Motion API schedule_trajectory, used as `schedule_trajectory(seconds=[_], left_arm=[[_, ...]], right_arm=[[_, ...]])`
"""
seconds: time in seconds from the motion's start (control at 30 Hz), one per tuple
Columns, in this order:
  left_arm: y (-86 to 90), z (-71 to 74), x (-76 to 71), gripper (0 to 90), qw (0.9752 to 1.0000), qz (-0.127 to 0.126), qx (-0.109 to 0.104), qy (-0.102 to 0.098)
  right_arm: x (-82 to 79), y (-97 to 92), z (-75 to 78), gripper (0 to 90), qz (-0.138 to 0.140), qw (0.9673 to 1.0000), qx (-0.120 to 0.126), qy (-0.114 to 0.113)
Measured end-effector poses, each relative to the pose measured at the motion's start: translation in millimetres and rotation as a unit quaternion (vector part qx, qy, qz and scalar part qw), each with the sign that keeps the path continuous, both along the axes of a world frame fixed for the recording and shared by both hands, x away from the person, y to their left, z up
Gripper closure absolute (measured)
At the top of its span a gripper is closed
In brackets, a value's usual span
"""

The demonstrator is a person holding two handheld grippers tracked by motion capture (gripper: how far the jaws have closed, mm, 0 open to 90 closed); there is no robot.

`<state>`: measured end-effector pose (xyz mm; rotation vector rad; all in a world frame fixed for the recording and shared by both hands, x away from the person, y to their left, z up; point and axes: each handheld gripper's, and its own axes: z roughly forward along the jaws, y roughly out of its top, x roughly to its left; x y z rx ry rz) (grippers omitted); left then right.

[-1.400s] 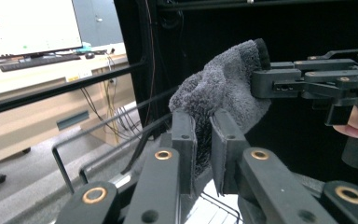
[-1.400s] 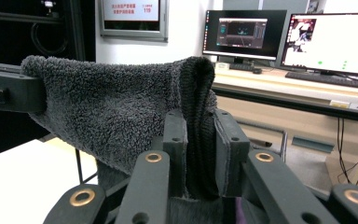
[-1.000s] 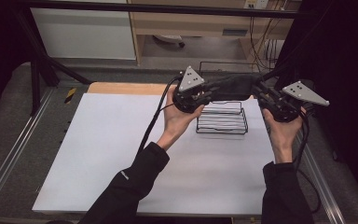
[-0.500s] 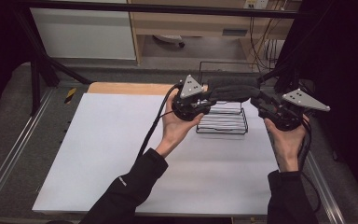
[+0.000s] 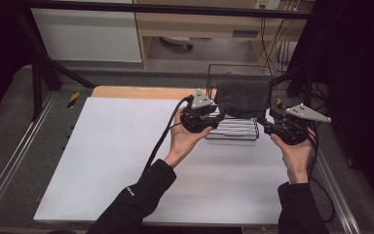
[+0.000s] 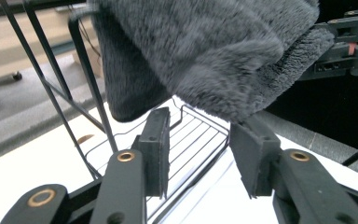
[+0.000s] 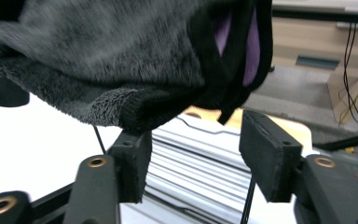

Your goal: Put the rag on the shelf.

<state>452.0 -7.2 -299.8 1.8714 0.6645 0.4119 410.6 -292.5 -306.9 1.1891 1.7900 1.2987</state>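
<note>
A dark grey fluffy towel [image 5: 241, 97] hangs over the top bar of a black wire rack [image 5: 233, 131] at the back of the white table. My left gripper [image 5: 216, 116] sits at the towel's left end and my right gripper [image 5: 268, 127] at its right end. Both pairs of jaws have just been opening. In the left gripper view the towel [image 6: 205, 46] hangs just above the left gripper [image 6: 204, 126], whose pads stand apart from it. In the right gripper view the towel's edge [image 7: 121, 60] droops over the right gripper [image 7: 196, 130], with nothing pressed between its pads.
The rack's flat wire base [image 6: 200, 140] lies on the white tabletop [image 5: 126, 161]. A wooden board edge [image 5: 136, 92] runs along the back. Metal rails [image 5: 9, 165] flank the table, and cables [image 5: 277, 44] hang behind at the right.
Both hands have come down with the towel, which was stretched between the shut grippers above the rack. It now hangs on the rack's top bar, and both grippers have opened off it.
</note>
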Motion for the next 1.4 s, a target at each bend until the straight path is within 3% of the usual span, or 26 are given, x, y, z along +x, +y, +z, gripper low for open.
schedule_trajectory(seconds=[0.13, 0.27, 0.47, 0.67, 0.83, 1.1, 1.4], left_arm=[[3.1, -8.3, 1.3, 52.6, 0.9999, -0.003, 0.007, 0.014], [10.2, -17.1, 1.4, 47.1, 0.9992, -0.003, 0.015, 0.035], [24.6, -26.8, -1.9, 35.1, 0.9972, -0.008, 0.033, 0.066], [48.9, -28.7, -10.5, 25.1, 0.9963, -0.003, 0.044, 0.074], [77.4, -33.1, -20.6, 17.1, 0.9953, 0.005, 0.054, 0.081], [136.0, -46.7, -38.6, 9.6, 0.9940, 0.039, 0.062, 0.081], [202.6, -77.5, -63.2, 8.6, 0.9899, 0.081, 0.064, 0.097]], right_arm=[[2.2, -1.4, -14.1, 36.1, -0.001, 0.9999, 0.005, 0.015], [-1.3, 0.2, -22.8, 27.1, 0.014, 0.9996, 0.008, 0.024], [-8.4, 9.3, -24.6, 14.4, 0.040, 0.9985, 0.013, 0.037], [-15.4, 22.9, -22.3, 8.3, 0.061, 0.9972, 0.016, 0.040], [-21.4, 36.8, -23.4, 5.5, 0.076, 0.9958, 0.027, 0.043], [-26.8, 57.6, -29.9, 2.1, 0.099, 0.9929, 0.031, 0.058], [-32.5, 76.3, -57.6, 0.7, 0.136, 0.9872, 0.001, 0.084]])
